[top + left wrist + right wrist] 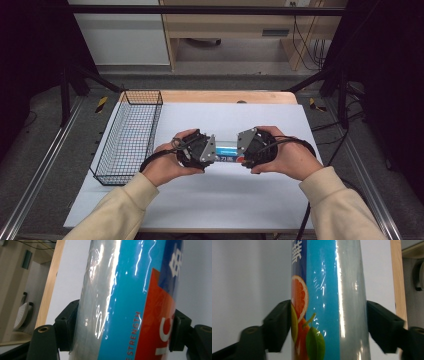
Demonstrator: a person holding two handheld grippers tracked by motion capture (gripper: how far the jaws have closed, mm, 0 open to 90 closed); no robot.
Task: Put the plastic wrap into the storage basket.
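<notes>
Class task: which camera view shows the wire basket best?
The high view: the wire basket sits whole at the table's left, beside the left gripper. The two gripper views look along the blue roll, so they tell nothing about the basket.

Wire basket (129,135), white table (250,200), wooden desk (225,25)

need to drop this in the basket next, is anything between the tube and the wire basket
Nothing visible lies between them. The blue tube, held at its ends by the left gripper and right gripper, has bare white table toward the wire basket.
</notes>
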